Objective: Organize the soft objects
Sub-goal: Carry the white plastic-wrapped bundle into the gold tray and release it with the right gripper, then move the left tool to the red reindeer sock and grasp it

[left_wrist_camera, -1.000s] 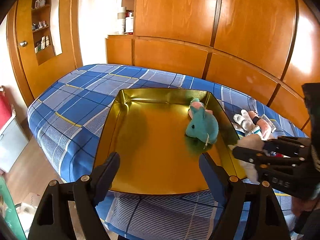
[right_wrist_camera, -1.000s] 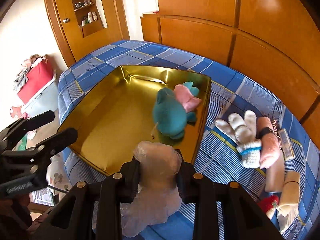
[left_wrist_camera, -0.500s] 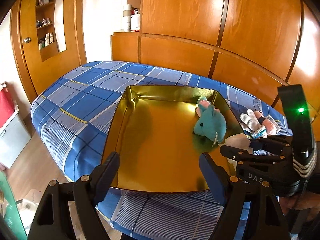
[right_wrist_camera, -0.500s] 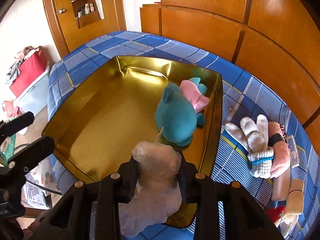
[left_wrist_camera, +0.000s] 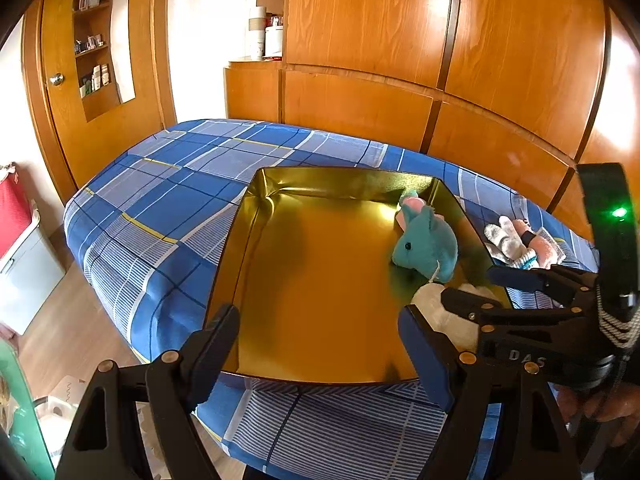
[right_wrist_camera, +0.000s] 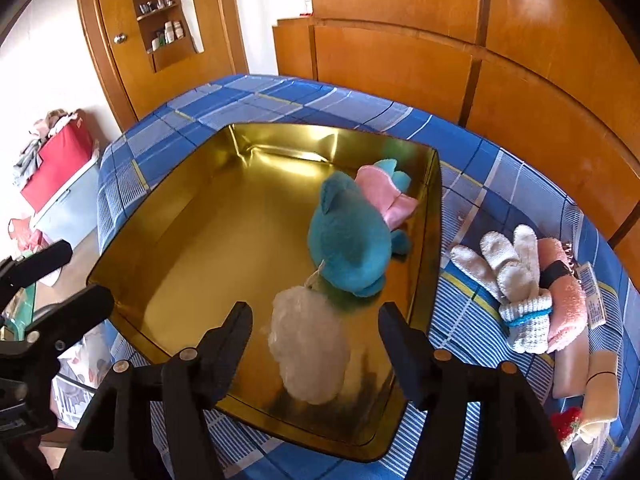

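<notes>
Now both claws stand released over the gold tray point(right_wrist_camera: 434, 216), and the white fluffy bundle point(right_wrist_camera: 308, 344) lies loose inside it

Right gripper point(right_wrist_camera: 316, 332) has its jaws spread wide to either side of the bundle, clear of it; the bundle sits at the tray's near right corner, just beside the teal plush toy point(right_wrist_camera: 348, 244). Left gripper point(left_wrist_camera: 320, 340) hangs open over the tray's near edge, holding nothing. On the blue plaid bedspread point(right_wrist_camera: 472, 176) to the right of the tray lie white gloves point(right_wrist_camera: 508, 268) and a pink rolled cloth point(right_wrist_camera: 564, 292), touching each other

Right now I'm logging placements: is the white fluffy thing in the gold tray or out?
In. The white fluffy thing lies on the gold tray's floor, free between the open right gripper's fingers.
</notes>
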